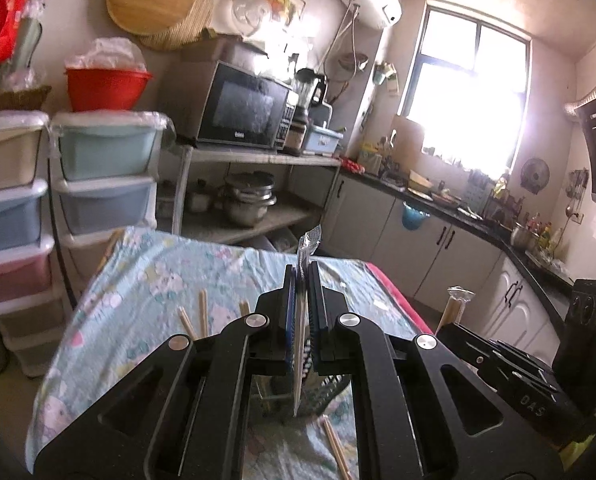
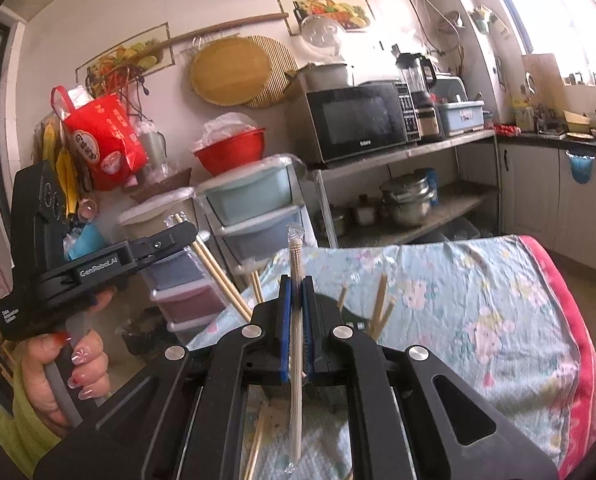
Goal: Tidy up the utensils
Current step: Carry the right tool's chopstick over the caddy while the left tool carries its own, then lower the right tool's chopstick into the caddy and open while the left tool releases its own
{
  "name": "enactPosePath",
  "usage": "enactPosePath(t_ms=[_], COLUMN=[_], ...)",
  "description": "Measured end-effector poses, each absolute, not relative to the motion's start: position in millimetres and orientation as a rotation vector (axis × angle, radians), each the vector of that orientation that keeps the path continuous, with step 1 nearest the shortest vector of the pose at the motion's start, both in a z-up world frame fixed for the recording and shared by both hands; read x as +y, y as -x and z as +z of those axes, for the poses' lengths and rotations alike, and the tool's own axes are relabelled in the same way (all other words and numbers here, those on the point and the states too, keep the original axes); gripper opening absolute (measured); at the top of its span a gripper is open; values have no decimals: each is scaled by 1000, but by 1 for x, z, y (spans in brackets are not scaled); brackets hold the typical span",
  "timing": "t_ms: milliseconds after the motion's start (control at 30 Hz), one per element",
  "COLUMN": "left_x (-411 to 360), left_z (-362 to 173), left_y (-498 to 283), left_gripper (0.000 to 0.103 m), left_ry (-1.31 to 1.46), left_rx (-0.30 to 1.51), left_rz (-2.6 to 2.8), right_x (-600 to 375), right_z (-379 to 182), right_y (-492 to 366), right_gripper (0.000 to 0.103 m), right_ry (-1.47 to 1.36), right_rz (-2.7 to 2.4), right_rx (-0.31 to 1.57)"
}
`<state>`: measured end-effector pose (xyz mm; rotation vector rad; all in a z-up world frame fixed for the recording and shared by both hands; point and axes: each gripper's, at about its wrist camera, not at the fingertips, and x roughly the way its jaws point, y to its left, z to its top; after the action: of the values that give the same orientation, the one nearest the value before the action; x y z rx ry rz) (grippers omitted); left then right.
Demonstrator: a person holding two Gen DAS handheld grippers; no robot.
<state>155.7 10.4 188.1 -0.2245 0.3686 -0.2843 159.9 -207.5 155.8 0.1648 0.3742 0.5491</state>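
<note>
In the left wrist view my left gripper (image 1: 302, 276) is shut on a plastic-wrapped pair of chopsticks (image 1: 301, 344) that stands nearly upright between the blue pads. Under it sits a black mesh utensil holder (image 1: 326, 394). Loose wooden chopsticks (image 1: 202, 312) lie on the floral cloth. My right gripper (image 1: 448, 330) shows at the right with a wrapped pair (image 1: 454, 306). In the right wrist view my right gripper (image 2: 296, 280) is shut on that wrapped pair (image 2: 295, 336). A hand (image 2: 73, 364) holds the left gripper (image 2: 189, 233), shut on its chopsticks (image 2: 217, 272). Several chopsticks (image 2: 381, 300) stand in the holder (image 2: 352, 317).
The table (image 2: 478, 300) wears a floral cloth with a pink edge on the right. Stacked plastic drawers (image 1: 105, 176) stand beyond its far left corner, and a metal shelf with a microwave (image 1: 245, 108) and pots behind it. Kitchen cabinets (image 1: 438, 248) run along the right.
</note>
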Motion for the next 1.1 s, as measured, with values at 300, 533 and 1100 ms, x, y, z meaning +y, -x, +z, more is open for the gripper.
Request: enactPosePath(t_ms=[300, 533, 1100], left_x=[26, 39, 59], left_z=[208, 214, 190], left_y=[-154, -155, -178], left_gripper=[3, 3, 3], left_ry=[222, 230, 255], left_rx=[313, 289, 325], left_rz=[-249, -211, -144], right_x=[-202, -193, -179], right_z=[179, 192, 174], right_y=[-174, -187, -232], right_gripper=[6, 6, 6], right_ry=[-176, -151, -129], right_rz=[555, 532, 445], right_rx=[306, 252, 220])
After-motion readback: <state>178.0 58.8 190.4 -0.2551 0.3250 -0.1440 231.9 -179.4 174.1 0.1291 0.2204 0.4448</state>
